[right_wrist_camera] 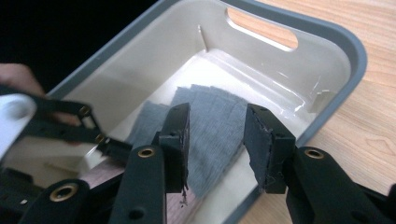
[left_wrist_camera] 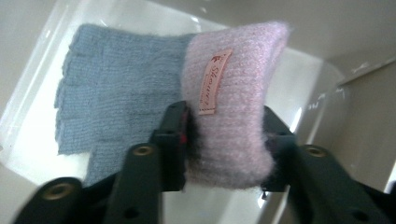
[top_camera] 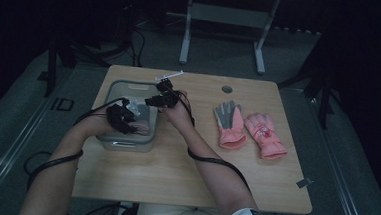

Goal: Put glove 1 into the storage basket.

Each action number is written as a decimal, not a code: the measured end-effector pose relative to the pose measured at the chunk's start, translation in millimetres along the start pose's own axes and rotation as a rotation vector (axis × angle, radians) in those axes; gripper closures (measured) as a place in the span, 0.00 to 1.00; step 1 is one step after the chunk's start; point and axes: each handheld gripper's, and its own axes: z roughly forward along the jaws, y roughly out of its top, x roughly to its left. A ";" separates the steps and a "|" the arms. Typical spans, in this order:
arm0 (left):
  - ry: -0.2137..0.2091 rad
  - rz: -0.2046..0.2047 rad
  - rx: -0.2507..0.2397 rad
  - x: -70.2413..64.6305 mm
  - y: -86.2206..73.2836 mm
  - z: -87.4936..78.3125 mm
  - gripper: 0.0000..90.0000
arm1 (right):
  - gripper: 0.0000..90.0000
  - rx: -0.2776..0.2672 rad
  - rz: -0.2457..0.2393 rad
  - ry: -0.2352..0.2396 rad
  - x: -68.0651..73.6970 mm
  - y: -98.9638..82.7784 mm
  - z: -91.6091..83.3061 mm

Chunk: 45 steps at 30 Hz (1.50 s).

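High view: both forearms come in from the near edge of the wooden table and meet over a grey plastic bin that stands by the table's left edge, toward the far corner. The left gripper is lowered into the near half of the bin, the hand bent down at the wrist, its cable trailing back along the forearm. The right gripper reaches across from the right over the bin's right rim, wrist turned so its jaws point left into the bin.

Left gripper view: the jaws stand on either side of the pink ribbed cuff of a blue knit glove, the pads against the cuff's two sides; the cuff carries a small sewn label, and the blue fingers lie flat on the bin's pale floor.

Right gripper view: the jaws stand apart with nothing pressed between them, above the glove's blue fingers on the bin floor.

Two pink winter gloves lie side by side toward the table's right edge, well apart from the bin.
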 end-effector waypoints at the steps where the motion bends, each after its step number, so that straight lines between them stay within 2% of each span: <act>1: -0.013 -0.004 -0.008 -0.9 0.3 -2.1 0.57 | 0.67 -0.006 -0.004 0.007 0.4 -1.2 -3.9; 2: -0.003 -0.003 -0.004 -1.8 0.9 -4.9 0.56 | 0.67 -0.013 -0.010 0.012 0.6 -2.6 -7.8; 4: 0.012 -0.014 -0.013 -2.4 1.0 -7.9 0.42 | 0.67 -0.020 -0.017 0.011 0.8 -4.0 -11.9; 5: 0.030 -0.051 -0.034 -1.5 0.7 -14.4 0.42 | 0.67 -0.030 -0.024 0.008 0.9 -5.3 -16.2; 6: 0.040 -0.056 -0.045 -1.2 0.2 -17.4 0.38 | 0.67 -0.040 -0.031 0.017 0.9 -7.3 -24.1; 7: 0.042 -0.066 -0.061 -1.1 -0.4 -21.2 0.33 | 0.68 -0.047 -0.032 0.018 1.2 -8.1 -27.6; 8: 0.044 -0.092 -0.075 -0.3 -0.5 -24.6 0.25 | 0.68 -0.051 -0.037 0.021 1.1 -9.1 -32.2; 9: 0.030 -0.124 -0.089 1.0 -0.2 -27.2 0.20 | 0.68 -0.053 -0.040 0.024 1.3 -9.9 -36.4; 10: 0.020 -0.133 -0.100 0.7 0.6 -29.4 0.15 | 0.68 -0.057 -0.049 0.027 1.3 -10.9 -40.7; 12: 0.031 -0.150 -0.123 -1.6 3.8 -32.5 0.11 | 0.69 -0.062 -0.061 0.023 1.3 -13.0 -48.9; 14: 0.011 -0.168 -0.160 -4.3 8.6 -35.9 0.08 | 0.70 -0.066 -0.067 0.024 0.4 -15.6 -56.6; 20: -0.010 -0.187 -0.275 -18.4 28.8 -44.7 0.06 | 0.71 -0.069 -0.091 0.007 -3.6 -23.6 -78.8; 23: -0.031 -0.190 -0.278 -26.5 38.9 -45.7 0.05 | 0.71 -0.067 -0.102 -0.008 -6.6 -27.6 -89.7; 25: -0.031 -0.184 -0.296 -33.1 44.6 -45.7 0.04 | 0.71 -0.068 -0.109 -0.024 -9.3 -30.3 -97.7; 28: -0.057 -0.196 -0.324 -40.7 52.8 -43.9 0.02 | 0.71 -0.077 -0.117 -0.040 -14.4 -34.2 -110.9; 31: -0.072 -0.173 -0.328 -50.1 62.3 -40.7 0.02 | 0.71 -0.084 -0.121 -0.049 -19.3 -37.6 -121.8; 35: -0.083 -0.147 -0.359 -63.1 74.7 -37.4 0.02 | 0.70 -0.090 -0.128 -0.066 -28.3 -44.4 -136.2; 38: -0.075 -0.121 -0.369 -74.0 83.5 -35.0 0.02 | 0.70 -0.093 -0.125 -0.080 -36.3 -52.0 -145.8; 45: -0.098 -0.096 -0.414 -98.7 99.3 -26.5 0.02 | 0.70 -0.085 -0.131 -0.120 -57.5 -71.2 -162.7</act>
